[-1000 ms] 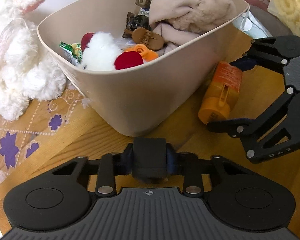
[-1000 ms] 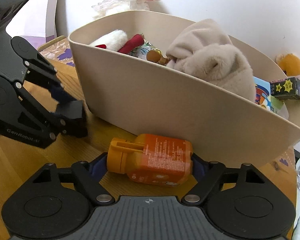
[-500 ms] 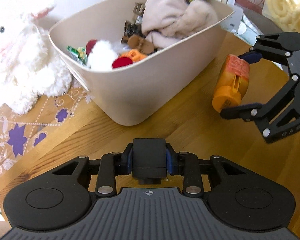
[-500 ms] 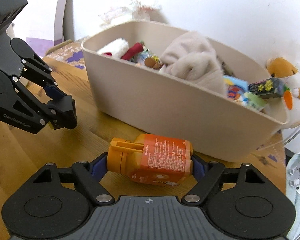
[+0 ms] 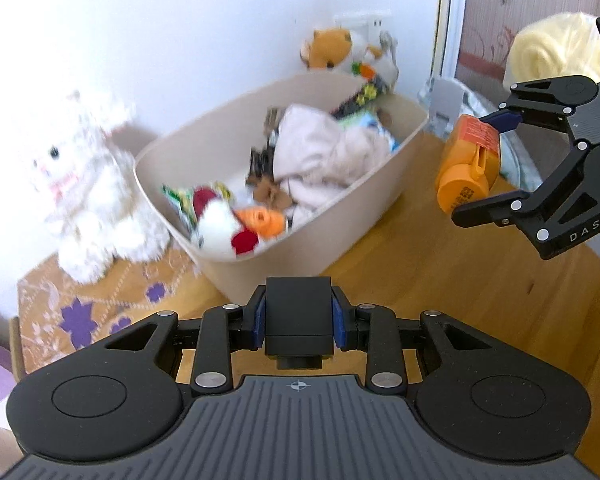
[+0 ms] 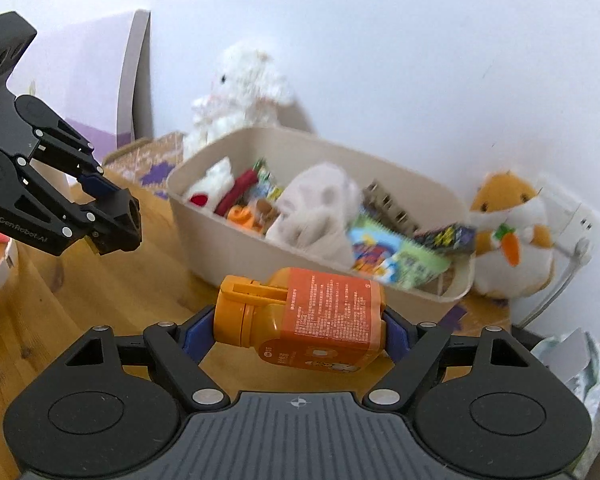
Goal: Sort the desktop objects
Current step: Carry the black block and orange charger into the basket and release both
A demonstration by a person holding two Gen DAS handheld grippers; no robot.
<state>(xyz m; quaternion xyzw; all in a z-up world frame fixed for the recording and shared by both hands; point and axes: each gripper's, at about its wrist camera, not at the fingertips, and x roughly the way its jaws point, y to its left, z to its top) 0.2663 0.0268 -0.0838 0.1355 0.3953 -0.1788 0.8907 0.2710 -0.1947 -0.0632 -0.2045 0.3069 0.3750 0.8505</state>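
A wooden desk (image 5: 440, 280) stands against a white wall. The right gripper (image 6: 296, 326) is clamped on a sideways orange bottle (image 6: 308, 316), lifted clear of the wood just beside the beige bin (image 6: 236, 248) of toys. The left gripper (image 5: 298, 316) grips a black block (image 5: 298, 320) in front of the bin.

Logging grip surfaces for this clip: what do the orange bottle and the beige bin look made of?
Orange bottle: smooth, slightly glossy plastic, judging by its moulded flip cap, with a matte printed label wrapped round. Beige bin: seemingly matte moulded plastic, with thin, even, rounded walls.
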